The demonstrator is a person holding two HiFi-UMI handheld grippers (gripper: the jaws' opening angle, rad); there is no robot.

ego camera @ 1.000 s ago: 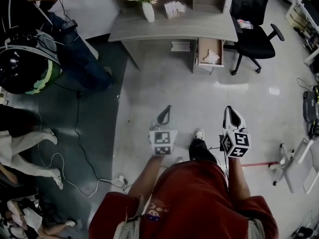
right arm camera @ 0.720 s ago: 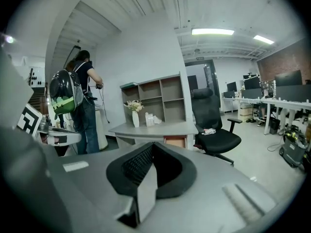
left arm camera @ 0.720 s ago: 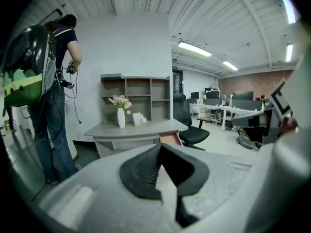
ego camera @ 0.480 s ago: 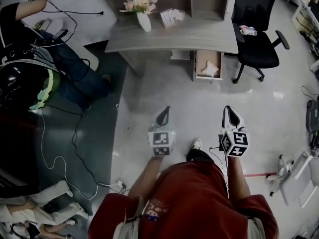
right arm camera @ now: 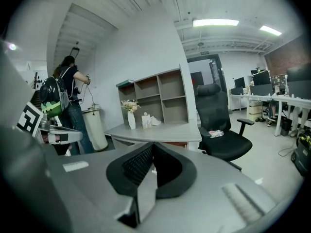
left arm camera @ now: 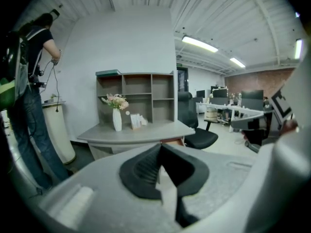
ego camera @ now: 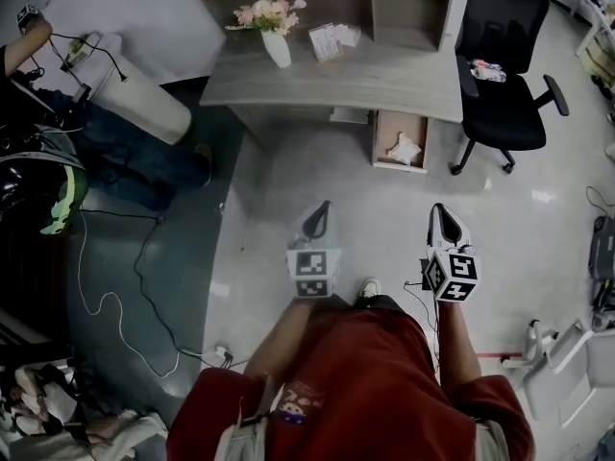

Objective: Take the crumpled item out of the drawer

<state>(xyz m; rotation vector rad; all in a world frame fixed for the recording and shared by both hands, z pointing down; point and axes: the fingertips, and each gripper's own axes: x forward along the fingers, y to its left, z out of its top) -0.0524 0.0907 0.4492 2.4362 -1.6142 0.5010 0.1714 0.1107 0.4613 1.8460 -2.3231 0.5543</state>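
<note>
Crumpled item [ego camera: 405, 149]: too small in head view to ID; possibly paper. Drawer [ego camera: 378, 140]: interior hidden in both gripper views. Obj. [ego camera: 487, 71] on chair [ego camera: 509, 118]: too small to ID. Person [ego camera: 115, 147]: cut off at left edge.

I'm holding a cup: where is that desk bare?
The desk is bare along its front edge and its right half, between the papers and the chair. The vase crowds the back left; the open drawer holds a crumpled item.
</note>
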